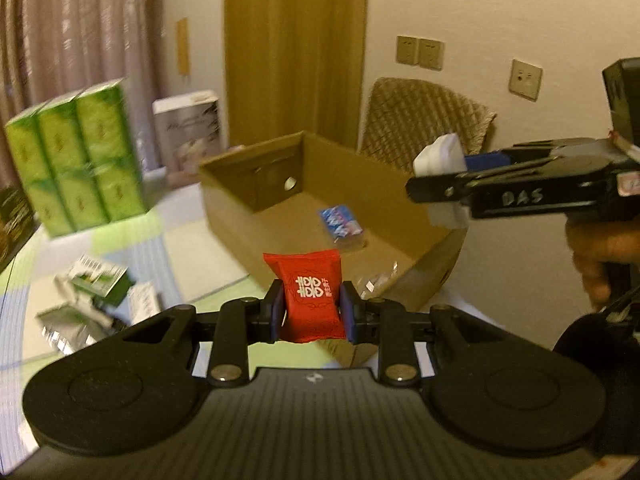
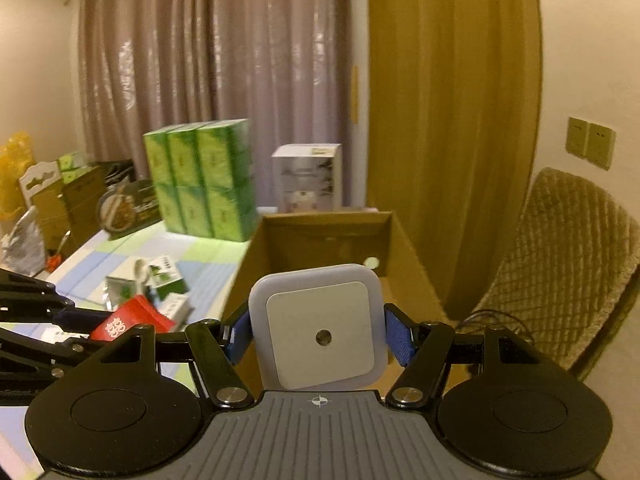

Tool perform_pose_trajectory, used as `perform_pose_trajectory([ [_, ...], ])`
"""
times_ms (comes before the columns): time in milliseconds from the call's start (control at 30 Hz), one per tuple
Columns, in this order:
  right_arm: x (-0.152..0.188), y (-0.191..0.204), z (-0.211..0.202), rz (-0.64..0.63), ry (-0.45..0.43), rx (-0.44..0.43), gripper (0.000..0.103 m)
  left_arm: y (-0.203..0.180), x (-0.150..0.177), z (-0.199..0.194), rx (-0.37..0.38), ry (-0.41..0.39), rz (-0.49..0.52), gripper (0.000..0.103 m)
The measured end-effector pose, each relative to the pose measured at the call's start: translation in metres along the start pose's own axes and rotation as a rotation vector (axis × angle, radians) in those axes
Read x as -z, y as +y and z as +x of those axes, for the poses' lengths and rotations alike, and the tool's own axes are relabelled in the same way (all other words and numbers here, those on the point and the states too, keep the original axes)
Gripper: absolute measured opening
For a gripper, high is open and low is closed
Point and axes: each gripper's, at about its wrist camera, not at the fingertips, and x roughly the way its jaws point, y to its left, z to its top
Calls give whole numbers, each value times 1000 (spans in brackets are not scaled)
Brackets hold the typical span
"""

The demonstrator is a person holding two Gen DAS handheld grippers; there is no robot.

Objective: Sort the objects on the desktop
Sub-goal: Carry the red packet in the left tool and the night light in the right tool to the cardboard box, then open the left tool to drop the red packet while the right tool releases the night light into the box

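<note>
The left gripper (image 1: 311, 308) is clamped on a red foil sachet (image 1: 308, 296) with white characters, held upright between its blue pads just short of the cardboard box's (image 1: 240, 216) near corner. The right gripper (image 2: 318, 334) squeezes a flat white square night light (image 2: 320, 332) with rounded corners and a small round sensor at its centre, poised over the box's near wall.

The open, matte brown box has a round hole in its far wall, and a blue-and-white packet (image 1: 340, 222) lies on its floor. It sits on a table (image 1: 192, 248) covered in a glossy cloth of pale green and blue patches. Left of the box are small loose packs (image 1: 96, 292); beyond them, a shrink-wrapped green tissue bundle (image 1: 80, 156) and a white carton (image 1: 190, 136). Behind the box hang pleated curtains (image 2: 216, 60); to its right stands a quilted chair (image 2: 568, 256) against the cream wall.
</note>
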Motion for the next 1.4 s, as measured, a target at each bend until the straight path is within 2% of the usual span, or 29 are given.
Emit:
perform_pose_trajectory([
  [300, 5, -30, 24, 56, 34, 25, 64, -13, -29, 37, 23, 4, 31, 24],
  [667, 11, -42, 50, 107, 81, 14, 64, -10, -32, 72, 30, 53, -4, 24],
  [967, 12, -45, 55, 115, 85, 17, 64, -8, -35, 83, 33, 63, -33, 24],
  [1333, 15, -47, 54, 121, 85, 22, 64, -8, -36, 85, 17, 55, 2, 25],
  [1400, 15, -47, 54, 123, 85, 22, 64, -7, -33, 83, 18, 60, -8, 29],
])
